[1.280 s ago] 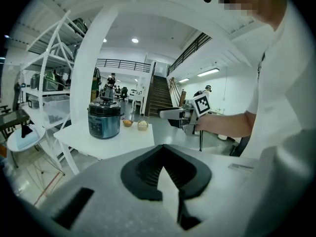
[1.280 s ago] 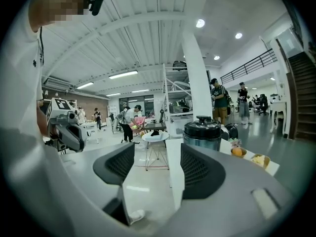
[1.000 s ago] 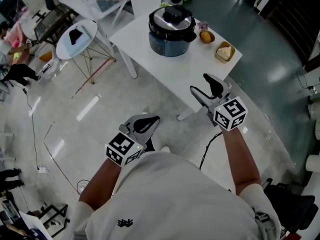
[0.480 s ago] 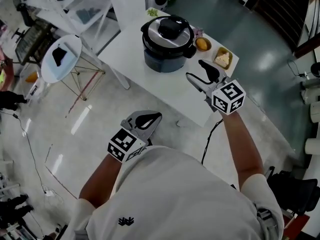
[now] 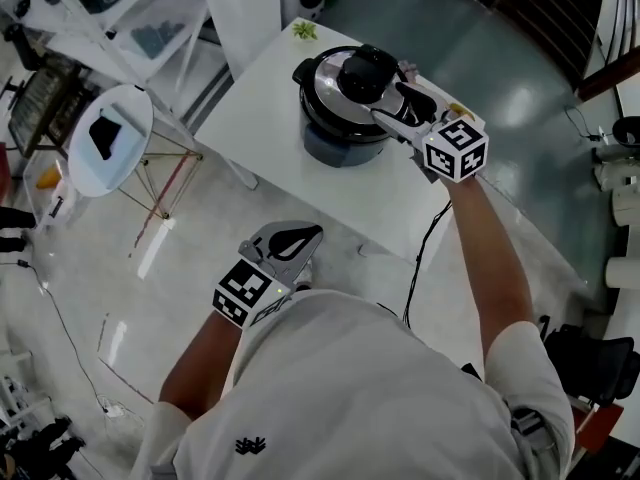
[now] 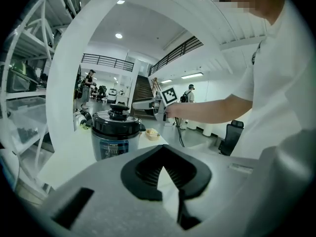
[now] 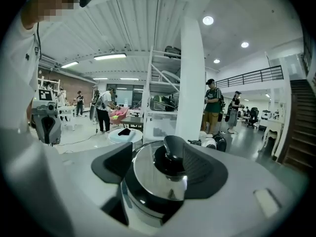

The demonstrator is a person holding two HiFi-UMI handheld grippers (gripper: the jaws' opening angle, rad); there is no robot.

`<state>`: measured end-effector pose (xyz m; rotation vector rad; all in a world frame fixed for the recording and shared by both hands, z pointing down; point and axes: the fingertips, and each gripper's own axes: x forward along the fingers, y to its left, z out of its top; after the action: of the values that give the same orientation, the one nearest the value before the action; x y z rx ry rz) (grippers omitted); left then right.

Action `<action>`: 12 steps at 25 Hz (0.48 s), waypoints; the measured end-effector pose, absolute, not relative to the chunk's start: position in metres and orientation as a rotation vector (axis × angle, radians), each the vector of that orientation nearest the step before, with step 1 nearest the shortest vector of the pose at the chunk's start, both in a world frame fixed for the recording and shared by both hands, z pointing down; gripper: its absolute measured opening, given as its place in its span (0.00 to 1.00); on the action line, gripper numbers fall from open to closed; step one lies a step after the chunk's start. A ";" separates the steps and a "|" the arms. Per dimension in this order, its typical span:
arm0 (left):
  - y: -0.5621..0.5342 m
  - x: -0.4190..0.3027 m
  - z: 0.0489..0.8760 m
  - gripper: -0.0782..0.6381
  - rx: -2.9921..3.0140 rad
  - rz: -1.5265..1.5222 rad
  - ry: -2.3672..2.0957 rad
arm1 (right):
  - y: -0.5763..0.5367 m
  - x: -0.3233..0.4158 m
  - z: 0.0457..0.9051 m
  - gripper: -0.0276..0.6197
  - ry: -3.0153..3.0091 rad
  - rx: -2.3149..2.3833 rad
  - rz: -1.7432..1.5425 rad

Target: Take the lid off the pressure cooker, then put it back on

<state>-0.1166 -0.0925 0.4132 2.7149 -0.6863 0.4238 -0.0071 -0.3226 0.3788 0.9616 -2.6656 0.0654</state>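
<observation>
The pressure cooker (image 5: 338,136) stands on the white table (image 5: 262,108), its steel lid (image 5: 332,86) on, with a black knob (image 5: 368,68) on top. My right gripper (image 5: 388,100) reaches over the lid from the right. In the right gripper view the right gripper (image 7: 157,157) has its jaws on either side of the knob (image 7: 169,163); they are opening, and the pads do not press on it. My left gripper (image 5: 312,234) hangs low near my body, short of the table, shut and empty. In the left gripper view the cooker (image 6: 116,135) is well ahead of the left gripper (image 6: 163,154).
A small round side table (image 5: 105,138) with a dark object stands to the left, by a white pillar (image 5: 245,8) and shelving. A cable (image 5: 425,258) runs down from the table's near edge. A black chair (image 5: 590,360) is at the lower right. People stand in the hall behind.
The table and cooker have drawn nearer. My right gripper went from the table's near edge out over the cooker's lid, to the knob. The left gripper stayed low by my body.
</observation>
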 end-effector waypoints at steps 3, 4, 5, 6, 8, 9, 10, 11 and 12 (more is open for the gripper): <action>-0.112 -0.133 0.415 0.12 2.717 0.416 -0.674 | -0.348 -0.014 0.386 0.58 -2.642 0.971 0.080; -0.117 -0.138 0.416 0.12 2.716 0.420 -0.667 | -0.355 -0.016 0.388 0.58 -2.634 0.975 0.087; -0.122 -0.141 0.418 0.12 2.716 0.427 -0.657 | -0.362 -0.017 0.391 0.58 -2.626 0.979 0.094; -0.126 -0.144 0.420 0.12 2.717 0.432 -0.647 | -0.368 -0.018 0.393 0.60 -2.620 0.982 0.101; -0.135 -0.147 0.422 0.12 2.720 0.438 -0.630 | -0.379 -0.019 0.396 0.60 -2.613 0.981 0.111; -0.138 -0.149 0.423 0.12 2.721 0.437 -0.625 | -0.384 -0.021 0.398 0.61 -2.610 0.972 0.115; -0.142 -0.149 0.424 0.12 2.721 0.432 -0.622 | -0.388 -0.023 0.400 0.61 -2.606 0.957 0.117; -0.144 -0.150 0.424 0.12 2.720 0.428 -0.620 | -0.391 -0.026 0.403 0.61 -2.600 0.941 0.118; -0.147 -0.151 0.424 0.12 2.718 0.425 -0.617 | -0.394 -0.028 0.405 0.62 -2.593 0.926 0.119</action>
<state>-0.1509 -0.1472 0.4244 2.7181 -0.6172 0.4251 -0.0285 -0.3942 0.4053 0.9256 -2.5926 0.1187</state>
